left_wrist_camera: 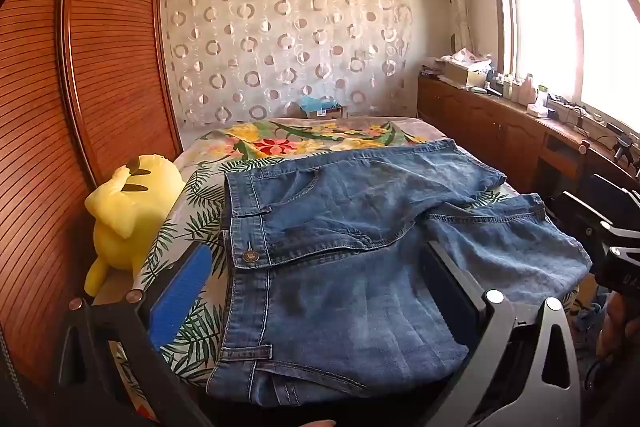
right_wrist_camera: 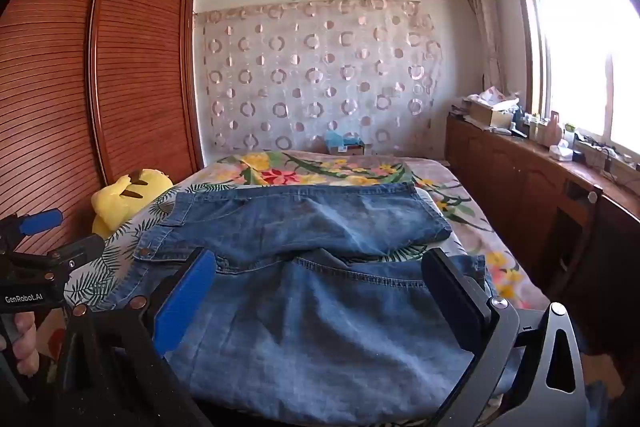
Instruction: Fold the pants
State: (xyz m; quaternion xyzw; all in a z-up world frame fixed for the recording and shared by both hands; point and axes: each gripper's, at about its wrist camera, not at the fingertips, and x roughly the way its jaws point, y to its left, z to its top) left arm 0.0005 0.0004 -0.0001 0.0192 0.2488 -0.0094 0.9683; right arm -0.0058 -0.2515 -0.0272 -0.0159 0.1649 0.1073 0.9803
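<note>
Denim pants [left_wrist_camera: 344, 267] lie flat on the floral bed [left_wrist_camera: 200, 211], long axis running nine to three, waistband toward nine, legs splayed toward three. Both tools hang above the near edge, jaws apart and holding nothing. In its own view, the left gripper [left_wrist_camera: 316, 291] is nearer the waistband; the right gripper [right_wrist_camera: 320, 291] is nearer the leg ends at three.

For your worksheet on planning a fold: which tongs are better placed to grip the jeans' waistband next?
Left, probably. The left tongs stand open right by the waistband and its button, while the right tongs hover open over the legs of the jeans.
</note>
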